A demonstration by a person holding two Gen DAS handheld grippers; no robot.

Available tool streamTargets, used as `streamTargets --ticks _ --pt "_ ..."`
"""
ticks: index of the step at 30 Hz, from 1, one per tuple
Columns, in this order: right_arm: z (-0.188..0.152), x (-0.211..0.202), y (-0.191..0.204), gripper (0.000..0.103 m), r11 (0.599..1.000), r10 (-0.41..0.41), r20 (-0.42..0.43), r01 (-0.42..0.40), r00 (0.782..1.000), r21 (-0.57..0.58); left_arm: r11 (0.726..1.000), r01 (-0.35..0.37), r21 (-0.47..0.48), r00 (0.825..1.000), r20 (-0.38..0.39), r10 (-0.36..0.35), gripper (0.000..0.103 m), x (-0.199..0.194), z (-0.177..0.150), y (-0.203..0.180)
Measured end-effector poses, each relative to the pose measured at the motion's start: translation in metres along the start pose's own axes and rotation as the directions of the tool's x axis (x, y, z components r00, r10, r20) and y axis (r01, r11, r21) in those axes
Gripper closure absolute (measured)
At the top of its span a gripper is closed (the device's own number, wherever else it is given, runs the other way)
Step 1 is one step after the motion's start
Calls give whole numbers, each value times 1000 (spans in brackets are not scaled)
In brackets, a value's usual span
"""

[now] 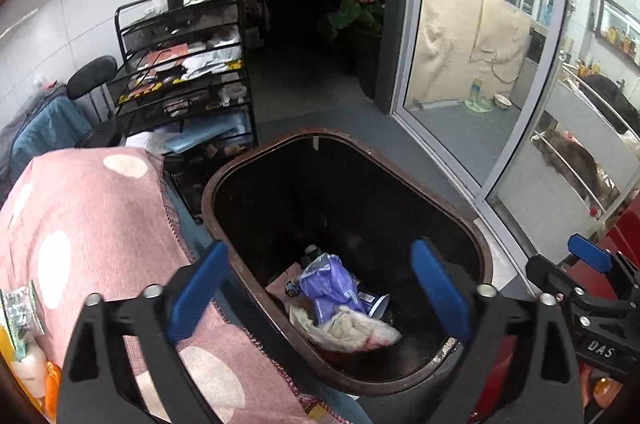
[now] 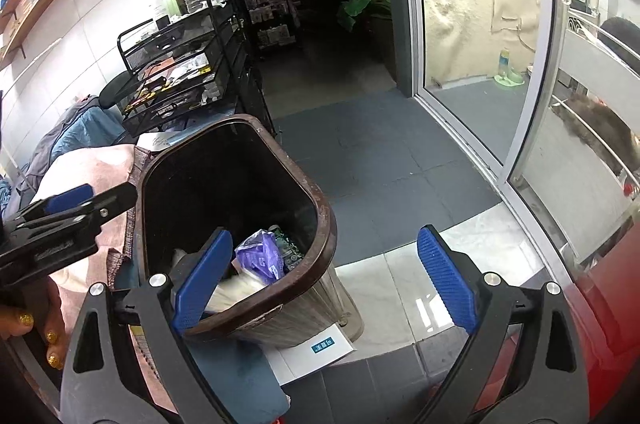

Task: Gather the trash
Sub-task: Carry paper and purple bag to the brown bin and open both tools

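Observation:
A brown trash bin with a dark inside stands on the floor beside a pink cloth. At its bottom lie a purple plastic bag, a crumpled white wrapper and a blue-and-white carton. My left gripper hangs open over the bin's mouth, nothing between its blue pads. My right gripper is open too, and holds nothing. Its left finger is over the bin's near rim and its right finger over the floor. The purple bag shows in the right wrist view as well.
A pink dotted cloth covers something left of the bin. Behind it stands a black mesh cart topped with bottles. A glass sliding door runs along the right. A red object sits at the right edge, and a white sheet lies by the bin's base.

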State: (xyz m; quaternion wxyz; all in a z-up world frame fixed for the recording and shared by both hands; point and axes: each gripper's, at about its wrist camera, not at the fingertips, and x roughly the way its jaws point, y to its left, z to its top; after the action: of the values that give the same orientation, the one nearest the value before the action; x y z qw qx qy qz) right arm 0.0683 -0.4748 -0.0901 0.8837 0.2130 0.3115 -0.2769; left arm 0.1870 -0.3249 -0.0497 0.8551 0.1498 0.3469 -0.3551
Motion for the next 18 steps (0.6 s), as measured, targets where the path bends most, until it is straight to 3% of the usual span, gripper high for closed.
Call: streamTargets --ticks 10,18 --pt "0 1 -1 8 1000 5 2 -5 1000 2 996 -57 64 997 56 53 5 -18 -1 -6" --pt "-2 -2 12 8 999 49 0 -49 999 -21 997 -74 9 994 79 73 5 -42 -9 13"
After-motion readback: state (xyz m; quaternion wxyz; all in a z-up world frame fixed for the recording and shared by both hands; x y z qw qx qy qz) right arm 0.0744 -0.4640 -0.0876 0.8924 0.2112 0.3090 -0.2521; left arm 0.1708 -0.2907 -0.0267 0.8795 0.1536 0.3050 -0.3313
